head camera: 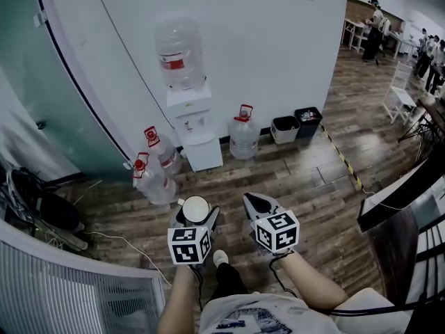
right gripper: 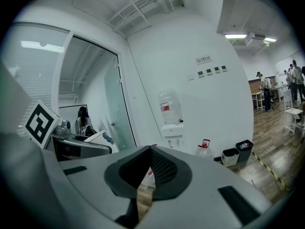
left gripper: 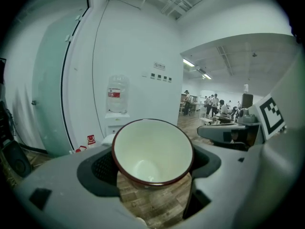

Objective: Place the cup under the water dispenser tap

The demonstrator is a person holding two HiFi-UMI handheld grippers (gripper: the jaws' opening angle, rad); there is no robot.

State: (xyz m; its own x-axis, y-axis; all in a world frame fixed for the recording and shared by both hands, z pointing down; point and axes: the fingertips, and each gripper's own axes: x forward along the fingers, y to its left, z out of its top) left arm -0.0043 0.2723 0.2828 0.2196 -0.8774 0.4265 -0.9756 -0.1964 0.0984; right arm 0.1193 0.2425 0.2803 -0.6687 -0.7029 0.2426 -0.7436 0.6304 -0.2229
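Nearest the head camera, a person's forearms reach forward over a wooden floor [head camera: 313, 179], a gripper held in each hand. The left gripper [head camera: 197, 220] is closed on a cup [head camera: 195, 209], its jaws pressed against opposite sides of the cup's body below the rim. In the left gripper view the cup [left gripper: 152, 151] is shown as round, cream inside, with a dark red rim, empty and mouth up. The right gripper [head camera: 257, 203] is held just beside it, with jaws drawn together and nothing between them.

A white water dispenser [head camera: 197, 127] stands against the wall ahead, well apart from the cup, with a large bottle [head camera: 181, 53] on top. Its taps are too small to be made out clearly. Spare bottles [head camera: 154, 179] lie on the floor near its base.

The cup is judged stiff, light while empty, and smooth enough to slip. It could chip if knocked against the dispenser. A firm hold across the body, as taken here, seems best suited.
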